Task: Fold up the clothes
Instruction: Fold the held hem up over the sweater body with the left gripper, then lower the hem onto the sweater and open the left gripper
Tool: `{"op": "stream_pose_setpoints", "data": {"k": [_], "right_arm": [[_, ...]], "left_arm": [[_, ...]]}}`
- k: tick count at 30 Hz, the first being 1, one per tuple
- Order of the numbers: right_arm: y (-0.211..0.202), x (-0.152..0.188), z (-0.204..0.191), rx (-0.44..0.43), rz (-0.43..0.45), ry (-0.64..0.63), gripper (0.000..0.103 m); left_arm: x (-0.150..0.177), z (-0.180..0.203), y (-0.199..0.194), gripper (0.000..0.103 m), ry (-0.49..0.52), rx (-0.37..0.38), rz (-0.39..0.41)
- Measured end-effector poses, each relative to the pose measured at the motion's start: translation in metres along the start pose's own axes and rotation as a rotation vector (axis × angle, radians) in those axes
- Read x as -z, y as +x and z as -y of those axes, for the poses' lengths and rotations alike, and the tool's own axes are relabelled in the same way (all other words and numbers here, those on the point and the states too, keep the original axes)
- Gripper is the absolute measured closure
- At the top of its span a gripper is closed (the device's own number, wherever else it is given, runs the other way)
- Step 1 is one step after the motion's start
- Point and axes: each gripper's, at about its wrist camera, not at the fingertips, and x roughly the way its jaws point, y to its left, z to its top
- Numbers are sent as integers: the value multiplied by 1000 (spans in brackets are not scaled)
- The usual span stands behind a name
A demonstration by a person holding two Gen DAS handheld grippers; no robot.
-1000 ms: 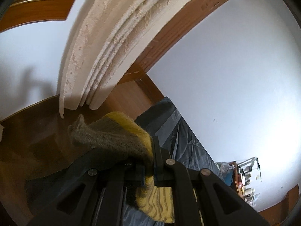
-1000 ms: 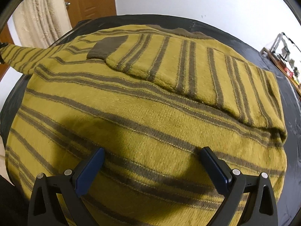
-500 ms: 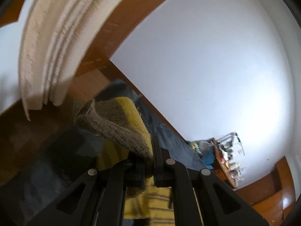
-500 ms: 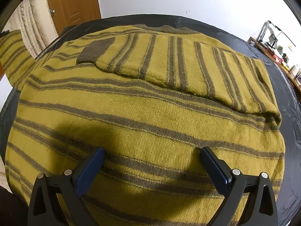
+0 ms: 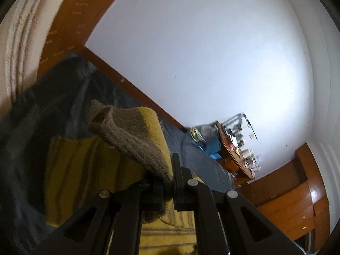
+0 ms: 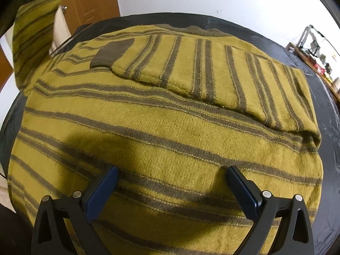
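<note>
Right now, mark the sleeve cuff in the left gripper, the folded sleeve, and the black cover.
sleeve cuff (image 5: pixel 136 146), left wrist view, brown ribbed end.
folded sleeve (image 6: pixel 191 68), right wrist view, striped middle.
black cover (image 6: pixel 331 114), right wrist view, bare right edge.

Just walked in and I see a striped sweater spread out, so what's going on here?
A person is folding a yellow striped sweater on a dark sheet, with a claw in each hand. The left claw is shut on the brown cuff of one sleeve, which is lifted off to the side. The other sleeve already lies folded across the chest. The right claw hangs open over the sweater's lower part, gripping nothing.
</note>
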Motion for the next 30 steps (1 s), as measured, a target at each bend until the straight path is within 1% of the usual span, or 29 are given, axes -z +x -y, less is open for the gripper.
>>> {"op": "stream_pose_setpoints", "data": {"k": [2,6,10,12,16,21,24,27,30], "right_arm": [[-3,1,4,-28,-2,7,0],[-14,5,24,-75,22,68,0],[-25,10,52,-76,39,120,0],[-27,10,60,-80,41,136,0],[-32,12,72,-90,50,148,0],[-36,20,95,-103,58,172,0],[-37,22,107,-115,66,193,0],[-37,19,115,-137,73,212,0],[-35,15,118,-161,76,223,0]], "left_arm": [[13,15,13,96,3,12,-23],[37,38,42,96,14,20,-80],[69,53,75,96,35,6,-150],[85,62,94,96,42,-1,-183],[116,81,124,96,91,-33,-240],[150,105,154,96,192,-88,-294],[169,116,167,96,255,-109,-323],[187,128,179,96,348,-132,-347],[204,136,191,96,448,-155,-395]]}}
